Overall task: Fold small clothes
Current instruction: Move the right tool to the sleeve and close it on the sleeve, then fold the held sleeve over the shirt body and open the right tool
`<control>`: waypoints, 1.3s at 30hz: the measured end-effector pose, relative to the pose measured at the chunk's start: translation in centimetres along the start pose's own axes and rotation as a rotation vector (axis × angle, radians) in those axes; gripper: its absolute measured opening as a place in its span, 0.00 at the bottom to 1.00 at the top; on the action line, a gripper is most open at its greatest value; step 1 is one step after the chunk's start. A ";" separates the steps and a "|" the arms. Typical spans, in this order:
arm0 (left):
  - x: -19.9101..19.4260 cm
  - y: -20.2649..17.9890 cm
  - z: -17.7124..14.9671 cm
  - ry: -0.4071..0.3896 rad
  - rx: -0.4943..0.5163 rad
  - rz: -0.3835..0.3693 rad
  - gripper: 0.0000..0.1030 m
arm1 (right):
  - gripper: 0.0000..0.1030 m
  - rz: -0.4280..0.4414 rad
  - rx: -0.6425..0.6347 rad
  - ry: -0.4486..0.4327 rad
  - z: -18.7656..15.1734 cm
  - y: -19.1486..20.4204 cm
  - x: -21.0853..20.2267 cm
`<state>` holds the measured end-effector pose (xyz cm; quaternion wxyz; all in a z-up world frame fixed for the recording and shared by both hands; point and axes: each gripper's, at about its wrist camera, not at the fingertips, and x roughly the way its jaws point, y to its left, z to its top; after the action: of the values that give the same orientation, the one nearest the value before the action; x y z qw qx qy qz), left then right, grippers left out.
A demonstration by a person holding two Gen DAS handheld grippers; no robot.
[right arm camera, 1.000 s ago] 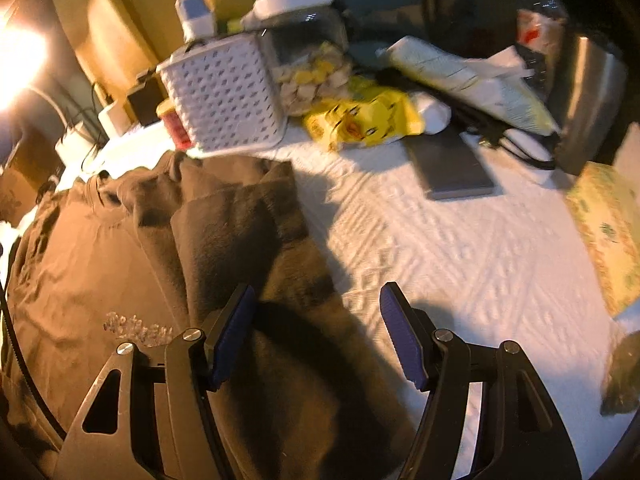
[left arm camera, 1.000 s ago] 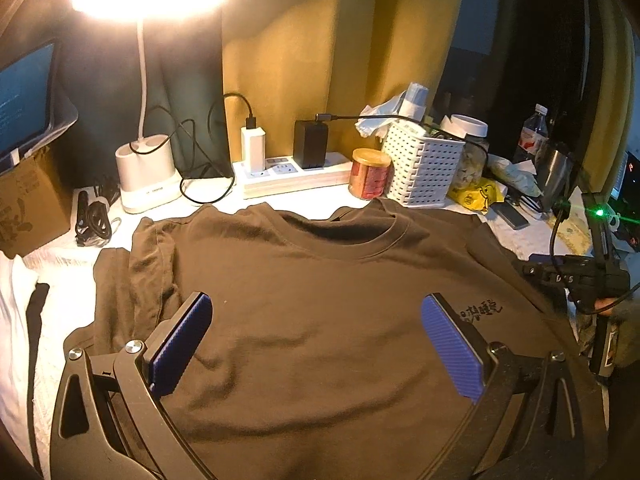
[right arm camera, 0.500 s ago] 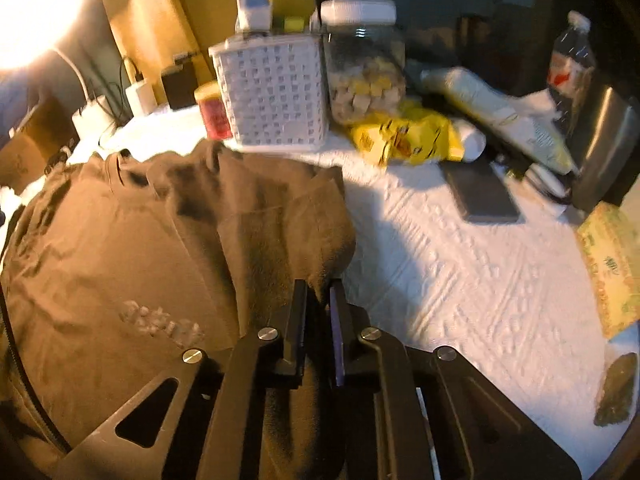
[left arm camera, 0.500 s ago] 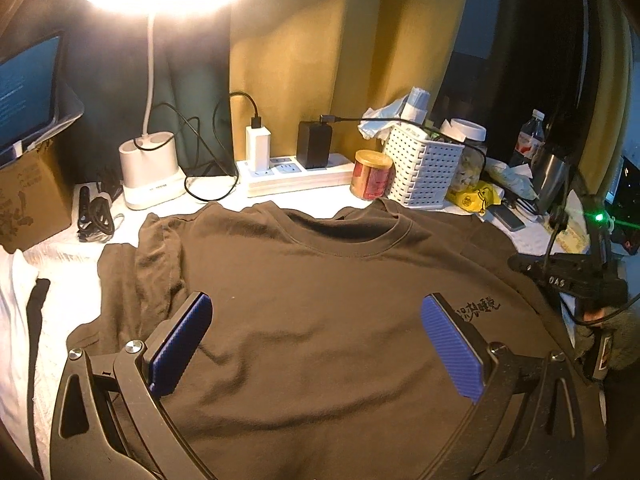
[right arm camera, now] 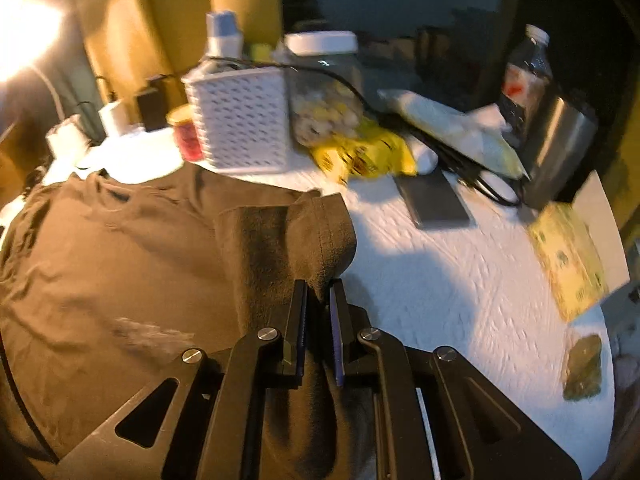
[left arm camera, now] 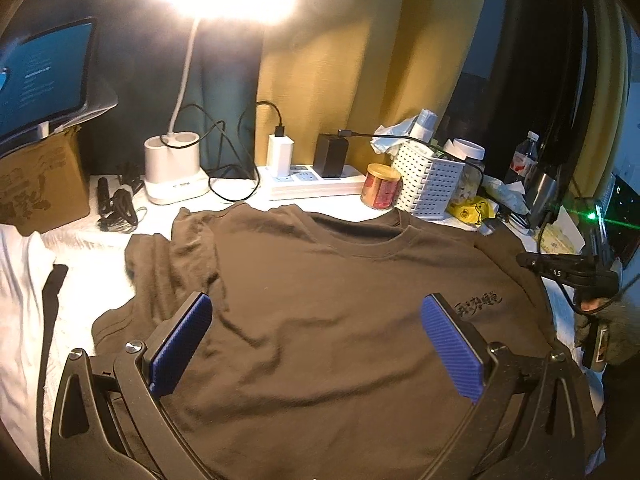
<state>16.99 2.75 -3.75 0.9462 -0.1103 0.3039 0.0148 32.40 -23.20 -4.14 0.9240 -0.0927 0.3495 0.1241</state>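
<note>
Brown shirt (left arm camera: 340,320) | left gripper (left arm camera: 316,344) fingers wide | right gripper (right arm camera: 318,308) pinches sleeve (right arm camera: 296,240) (right view only)

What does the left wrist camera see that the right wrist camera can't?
Only the left wrist view: the screen, the cardboard box, and the left gripper wide open above the shirt. Only the right wrist view: the right gripper pinching the shirt's sleeve, and the metal cup. Both: the shirt and white basket.

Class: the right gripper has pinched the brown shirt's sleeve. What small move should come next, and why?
Probably carry the sleeve inward over the shirt. The right gripper is shut on it, and the left gripper hangs open above the chest.
</note>
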 end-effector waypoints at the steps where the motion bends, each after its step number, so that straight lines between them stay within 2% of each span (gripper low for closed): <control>1: -0.1 0.2 0.0 0.001 -0.004 0.000 0.99 | 0.11 -0.020 0.006 -0.005 -0.2 -0.2 -0.1; 3: -0.1 0.5 -0.1 0.003 -0.011 0.000 0.99 | 0.11 -0.034 0.031 -0.007 -0.3 -1.0 -0.2; 7: -0.3 0.5 0.1 -0.004 -0.009 -0.003 0.99 | 0.09 -0.005 0.040 -0.037 0.0 -1.1 -1.8; 15: -1.0 0.9 -0.1 -0.012 -0.007 -0.013 0.99 | 0.09 0.141 -0.049 -0.065 0.7 4.7 -4.6; 19: -1.6 1.3 -0.3 -0.015 -0.004 -0.012 0.99 | 0.10 0.195 -0.085 -0.028 -0.2 7.9 -3.9; 24: -1.8 1.8 -0.6 -0.003 -0.012 0.004 0.99 | 0.10 0.240 -0.079 0.052 -2.0 9.9 -1.7; 25: -1.9 1.8 -0.6 0.000 -0.012 0.004 0.99 | 0.14 0.262 -0.076 0.064 -2.3 9.9 -1.4; 26: -1.9 1.8 -0.7 0.002 -0.011 0.004 0.99 | 0.27 0.291 -0.075 0.076 -2.6 10.1 -1.3; 28: -2.0 1.6 -0.8 0.004 -0.006 0.004 0.99 | 0.46 0.321 -0.073 0.081 -3.0 10.3 -1.7; 32: -2.1 0.8 -0.8 0.003 0.005 -0.003 0.99 | 0.46 0.316 -0.082 0.041 -3.5 9.4 -3.8; 36: -2.0 -0.1 -0.8 0.006 0.016 -0.012 0.99 | 0.46 0.261 -0.024 0.004 -4.0 6.1 -5.5; 39: -2.0 -0.9 -0.9 0.010 0.029 -0.017 0.99 | 0.46 0.234 0.027 0.015 -4.8 3.8 -5.4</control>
<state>14.91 1.80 -3.07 0.9463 -0.0995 0.3076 0.0017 24.40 -21.74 -4.41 0.9017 -0.0397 0.3666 0.2258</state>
